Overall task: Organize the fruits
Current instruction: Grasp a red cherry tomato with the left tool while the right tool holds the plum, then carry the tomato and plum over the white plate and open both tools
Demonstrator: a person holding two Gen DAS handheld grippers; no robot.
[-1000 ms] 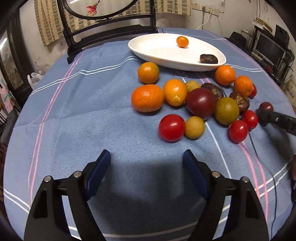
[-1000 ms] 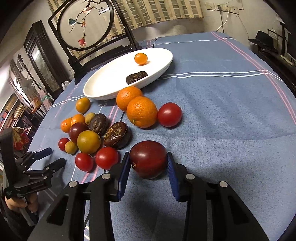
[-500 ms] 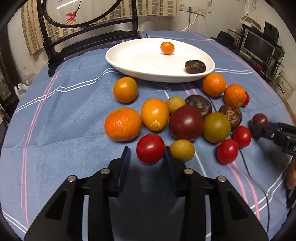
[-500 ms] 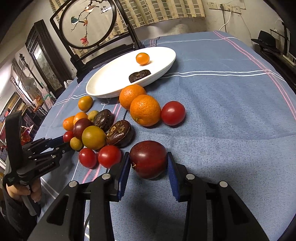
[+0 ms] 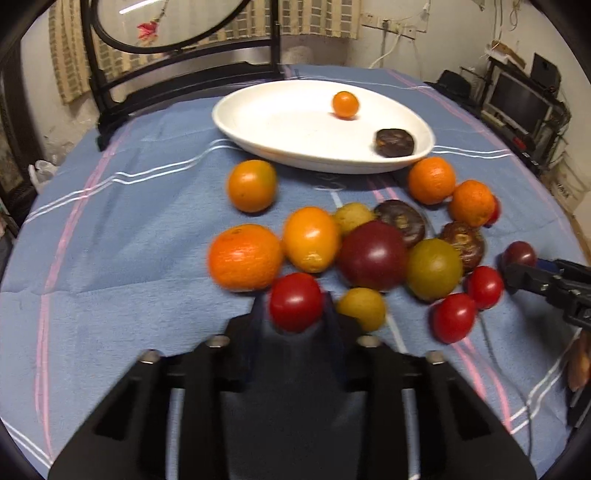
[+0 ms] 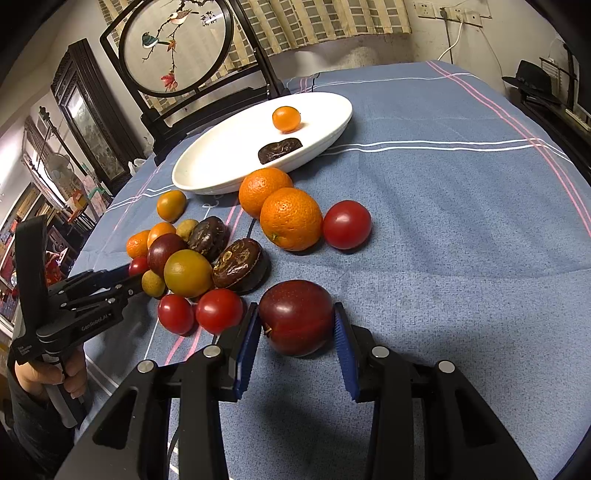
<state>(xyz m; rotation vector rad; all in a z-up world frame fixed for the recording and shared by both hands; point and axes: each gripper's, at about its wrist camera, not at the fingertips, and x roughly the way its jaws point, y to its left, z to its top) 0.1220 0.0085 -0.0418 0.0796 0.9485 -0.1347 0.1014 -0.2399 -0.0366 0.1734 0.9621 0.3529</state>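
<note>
Fingers of the left gripper (image 5: pixel 295 314) pinch a round red tomato (image 5: pixel 295 301) at lower centre, showing no long axis. The right gripper (image 6: pixel 295 332) clamps a dark plum (image 6: pixel 297 317), stem end facing frame left.

From my remote seat I see a round table under a blue tablecloth (image 6: pixel 443 229) crossed by thin pink and white stripes. At eleven o'clock, past the table's far edge, stands a dark wooden frame holding a round embroidered screen (image 6: pixel 173 44) with birds on a flowering branch. Striped curtains (image 6: pixel 325 18) hang at twelve o'clock. White wall sockets (image 6: pixel 454 14) with a trailing cable sit at one o'clock. A black hat (image 6: pixel 532 83) rests at two o'clock. In my left view, a dark monitor (image 5: pixel 521 101) sits at two o'clock.
</note>
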